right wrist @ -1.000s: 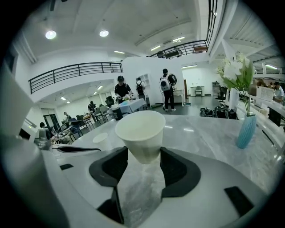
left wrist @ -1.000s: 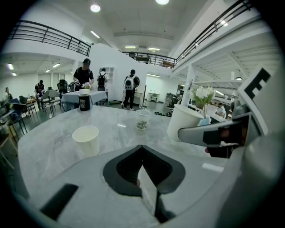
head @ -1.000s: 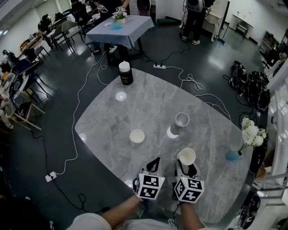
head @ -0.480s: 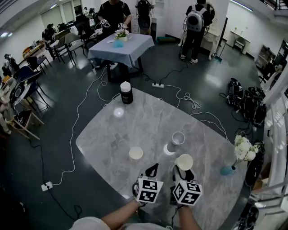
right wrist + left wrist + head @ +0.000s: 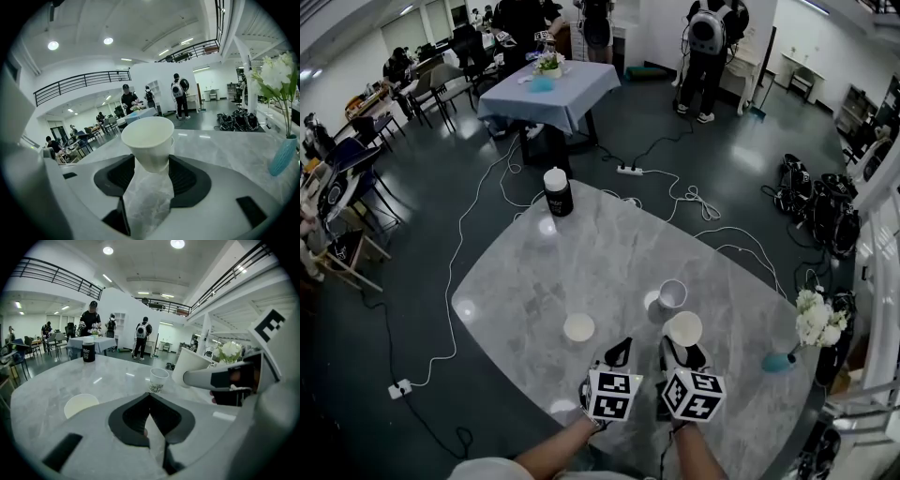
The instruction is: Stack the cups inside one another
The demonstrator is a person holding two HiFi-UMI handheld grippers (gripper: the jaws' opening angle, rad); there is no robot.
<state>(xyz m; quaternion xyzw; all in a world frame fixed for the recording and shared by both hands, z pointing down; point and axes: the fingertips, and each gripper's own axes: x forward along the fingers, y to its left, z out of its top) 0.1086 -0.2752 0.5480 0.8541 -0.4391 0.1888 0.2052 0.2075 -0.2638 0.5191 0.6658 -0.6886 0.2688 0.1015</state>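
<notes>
- Right hand-held gripper (image 5: pixel 683 347) pinches a plain white paper cup (image 5: pixel 685 328) by its lower wall. The cup's mouth is up, its long axis is about upright, and it seems lifted off the grey marble desk (image 5: pixel 581 244).
- A white paper cup with a dark printed pattern (image 5: pixel 672 294) stands upright on the desk, mouth open upward. The held cup hangs just on the person's side of it and slightly to its right, near it but apparently not touching.
- In the right gripper view, only a sliver of the patterned cup shows behind the held cup, so it lies almost dead ahead along the jaws.
- Left hand-held gripper (image 5: pixel 617 354) has its jaws pressed together on nothing. It sits nearer the person and to the left of the patterned cup, farther from it than the right one.
- A cream paper cup (image 5: pixel 578 327) stands well to the left of the patterned cup.
- Judged next: a short carry forward and slightly left, then straight down with the two axes aligned.
</notes>
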